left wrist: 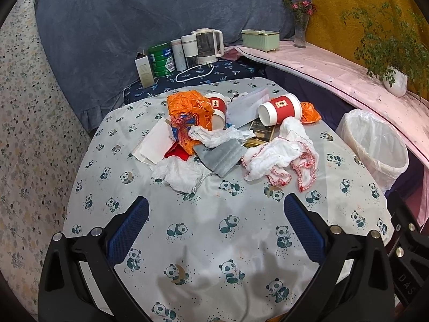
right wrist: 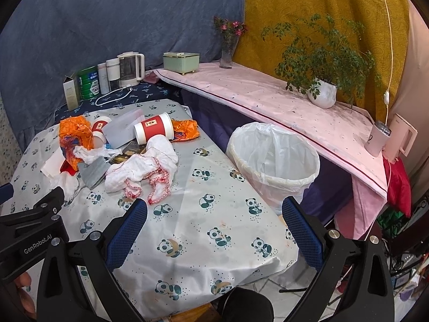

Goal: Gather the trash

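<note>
Both my grippers hang above the near end of the panda-print table (left wrist: 214, 230), jaws wide apart and holding nothing: the left gripper (left wrist: 215, 228) faces the heap, the right gripper (right wrist: 214, 230) sits nearer the bin side. The trash lies piled at the far half of the cloth, and the lined bin (right wrist: 273, 161) stands just beside the table's right edge, apparently empty.

I judge the first pick is still ahead. The white rag with red trim (right wrist: 142, 169) lies nearest my right jaws, so I would go low, pinch a raised fold rather than the flat cloth under it, and lift clear before swinging to the bin. The tipped red cup (right wrist: 154, 131) wants a grip across its wall or rim (it may roll away if nudged). My left could take the crumpled white tissue (left wrist: 177, 171) or the orange plastic bag (left wrist: 190, 115).

Much stays buried: a dark flat packet and a red scrap peek from under the pile, and I cannot tell what they are. The second cup is half hidden behind the orange bag. The bin's bottom is out of sight.
</note>
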### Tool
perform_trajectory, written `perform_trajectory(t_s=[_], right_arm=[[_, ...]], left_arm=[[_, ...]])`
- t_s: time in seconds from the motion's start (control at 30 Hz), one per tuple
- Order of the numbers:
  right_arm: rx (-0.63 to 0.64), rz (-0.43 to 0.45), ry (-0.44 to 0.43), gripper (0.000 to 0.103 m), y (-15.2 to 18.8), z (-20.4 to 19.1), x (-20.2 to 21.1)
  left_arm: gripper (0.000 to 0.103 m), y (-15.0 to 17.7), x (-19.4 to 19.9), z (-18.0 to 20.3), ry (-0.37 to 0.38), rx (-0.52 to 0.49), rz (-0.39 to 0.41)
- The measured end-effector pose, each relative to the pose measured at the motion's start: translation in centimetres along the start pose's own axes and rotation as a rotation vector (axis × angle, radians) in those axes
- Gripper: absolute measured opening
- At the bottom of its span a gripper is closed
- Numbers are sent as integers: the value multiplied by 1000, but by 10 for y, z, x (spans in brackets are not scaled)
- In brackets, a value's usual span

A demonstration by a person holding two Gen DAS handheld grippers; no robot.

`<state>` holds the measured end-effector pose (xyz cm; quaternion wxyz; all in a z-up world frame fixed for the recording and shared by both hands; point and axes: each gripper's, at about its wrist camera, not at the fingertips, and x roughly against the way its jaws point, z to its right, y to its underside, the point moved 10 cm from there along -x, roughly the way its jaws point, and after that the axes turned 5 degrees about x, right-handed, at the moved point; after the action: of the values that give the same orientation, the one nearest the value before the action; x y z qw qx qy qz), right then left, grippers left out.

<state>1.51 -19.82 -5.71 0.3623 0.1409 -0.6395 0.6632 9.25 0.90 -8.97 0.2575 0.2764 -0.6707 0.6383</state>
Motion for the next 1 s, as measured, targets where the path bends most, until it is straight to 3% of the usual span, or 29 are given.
perform_trajectory(t_s=[1.0], right_arm=[[-7,-19,16,96,-4,3,-16]], left_arm=[[96,-5,-21,5,3,-21,-13]])
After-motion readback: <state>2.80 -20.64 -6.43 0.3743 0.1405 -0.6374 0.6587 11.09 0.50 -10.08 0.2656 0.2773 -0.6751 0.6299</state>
